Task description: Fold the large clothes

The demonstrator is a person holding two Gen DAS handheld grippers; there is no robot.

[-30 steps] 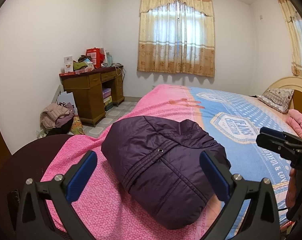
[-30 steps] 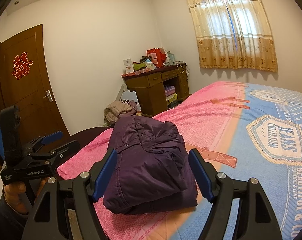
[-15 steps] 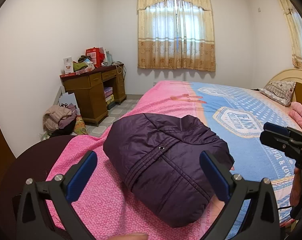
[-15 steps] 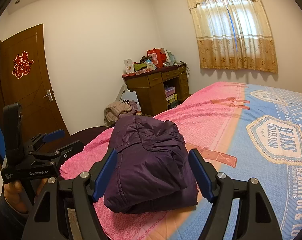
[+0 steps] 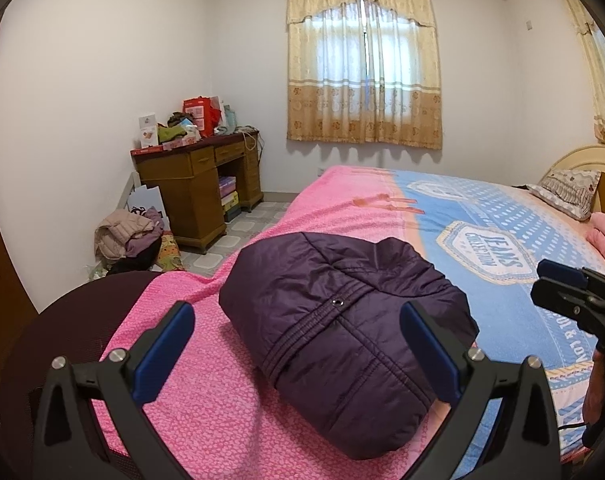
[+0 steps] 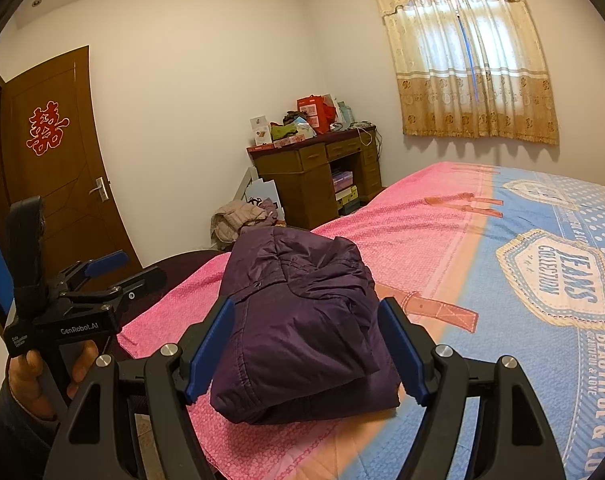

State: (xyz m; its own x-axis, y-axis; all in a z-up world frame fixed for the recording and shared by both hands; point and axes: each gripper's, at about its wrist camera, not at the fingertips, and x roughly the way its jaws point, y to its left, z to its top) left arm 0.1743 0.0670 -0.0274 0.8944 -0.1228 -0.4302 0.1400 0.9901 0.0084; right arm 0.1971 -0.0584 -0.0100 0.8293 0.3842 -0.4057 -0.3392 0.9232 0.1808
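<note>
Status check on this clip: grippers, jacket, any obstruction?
Left gripper open, empty. Right gripper open, empty. Dark purple quilted jacket lies folded in a bundle on the pink-and-blue bedspread, untouched. Nothing in the way.

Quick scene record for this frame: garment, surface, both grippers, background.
garment: purple jacket, folded into a compact bundle
surface: bed, jacket lies on the pink part near the edge
left gripper: open, empty, clear of the jacket
right gripper: open, empty
contact: none visible
background: desk with clutter, clothes pile on floor, pillow at headboard
</note>
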